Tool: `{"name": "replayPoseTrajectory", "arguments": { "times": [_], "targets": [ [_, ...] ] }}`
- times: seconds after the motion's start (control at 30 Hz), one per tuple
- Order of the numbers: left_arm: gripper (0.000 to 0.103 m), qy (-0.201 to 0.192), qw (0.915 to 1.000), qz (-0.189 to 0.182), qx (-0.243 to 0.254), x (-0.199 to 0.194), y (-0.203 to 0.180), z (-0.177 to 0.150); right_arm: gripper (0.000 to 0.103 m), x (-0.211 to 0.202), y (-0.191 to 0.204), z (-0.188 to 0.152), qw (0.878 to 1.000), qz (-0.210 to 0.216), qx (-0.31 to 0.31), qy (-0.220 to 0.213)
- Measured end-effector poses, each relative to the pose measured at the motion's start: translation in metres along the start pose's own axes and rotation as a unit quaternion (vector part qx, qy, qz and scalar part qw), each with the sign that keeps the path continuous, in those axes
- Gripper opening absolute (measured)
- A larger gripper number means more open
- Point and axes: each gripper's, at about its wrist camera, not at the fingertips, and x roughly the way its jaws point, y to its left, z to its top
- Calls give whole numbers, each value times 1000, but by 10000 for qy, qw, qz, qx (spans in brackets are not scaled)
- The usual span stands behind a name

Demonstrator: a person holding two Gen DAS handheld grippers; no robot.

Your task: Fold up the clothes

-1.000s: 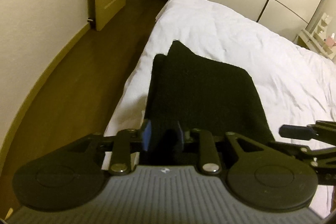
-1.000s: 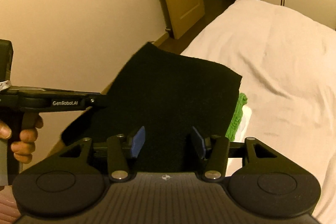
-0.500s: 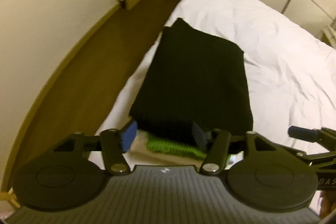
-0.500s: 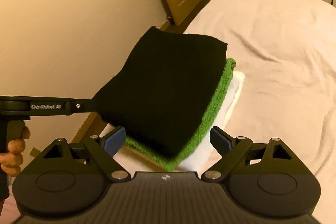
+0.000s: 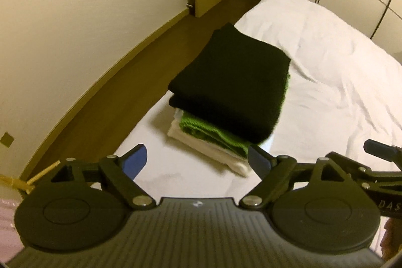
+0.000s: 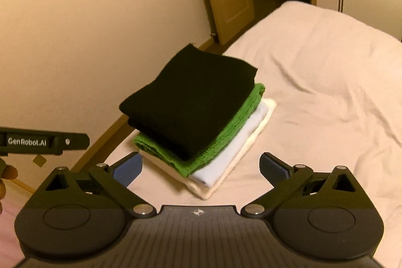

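Folded black garment [image 6: 191, 102] topping a stack of green knit [image 6: 226, 140], pale blue cloth [image 6: 233, 155] and cream cloth [image 6: 253, 142] at the left edge of the bed [image 6: 326, 82]; left tool [image 5: 198, 158] and right tool [image 6: 201, 167] both spread wide, holding nothing.

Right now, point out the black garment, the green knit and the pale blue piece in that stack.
black garment [image 6: 191, 102]: right wrist view, middle of its top face.
green knit [image 6: 226, 137]: right wrist view, its exposed right edge.
pale blue piece [image 6: 233, 155]: right wrist view, the exposed strip below the green.
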Motion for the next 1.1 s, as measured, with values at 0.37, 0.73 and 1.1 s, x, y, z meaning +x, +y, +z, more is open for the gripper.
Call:
{"name": "replayPoseTrajectory", "arguments": {
  "times": [0.37,0.73,1.1],
  "targets": [
    [96,-298,9984,284,-376,-57,-45,-44,103,-58,-31,-17,9992,364,-179,-29],
    [102,-330,9964,617,-483,-83,-85,-79,103,-83,-61,-32,9973,591,-436,24],
    [102,-367,9915,1012,-735,-75,-114,-87,103,-81,-78,-25,9910,291,-1303,-127]
  ]
}}
